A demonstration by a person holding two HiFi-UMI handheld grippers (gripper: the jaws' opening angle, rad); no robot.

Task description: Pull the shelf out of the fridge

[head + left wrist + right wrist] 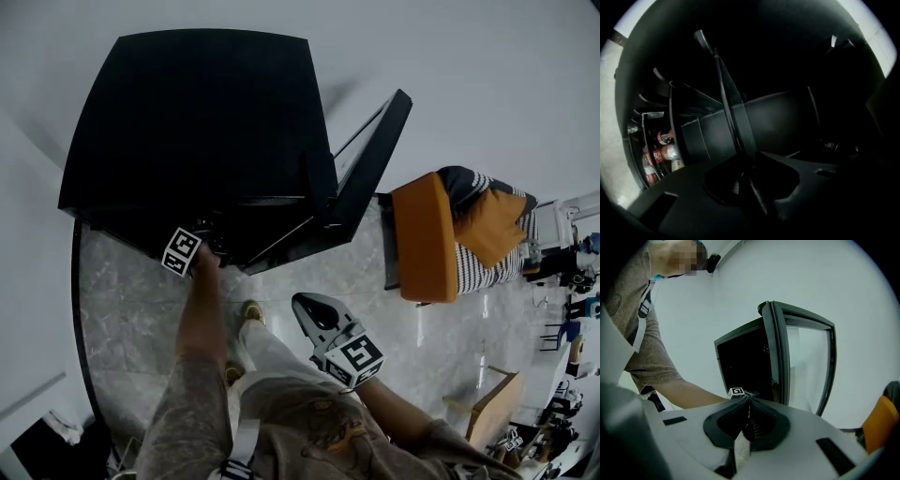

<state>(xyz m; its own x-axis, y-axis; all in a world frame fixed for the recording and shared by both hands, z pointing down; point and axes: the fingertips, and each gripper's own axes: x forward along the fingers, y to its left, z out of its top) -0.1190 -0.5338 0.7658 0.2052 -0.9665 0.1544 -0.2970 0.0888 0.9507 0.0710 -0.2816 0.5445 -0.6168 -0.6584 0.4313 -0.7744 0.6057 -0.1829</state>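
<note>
The black fridge (197,122) stands with its glass door (375,159) swung open to the right. My left gripper (211,246) reaches into the dark opening, its marker cube just outside. In the left gripper view the shelf (733,108) shows as a thin dark plate seen edge-on, running down between the jaws of the left gripper (749,168), which look shut on its front edge. My right gripper (302,305) hangs in front of the person's body, away from the fridge. In its own view the right gripper (749,404) is shut with nothing in it, facing the fridge (745,362).
Red-labelled bottles (661,150) stand in the fridge at the lower left of the left gripper view. An orange chair (427,234) with a striped cushion stands right of the open door. The person's legs stand on the grey marble floor (122,309) in front of the fridge.
</note>
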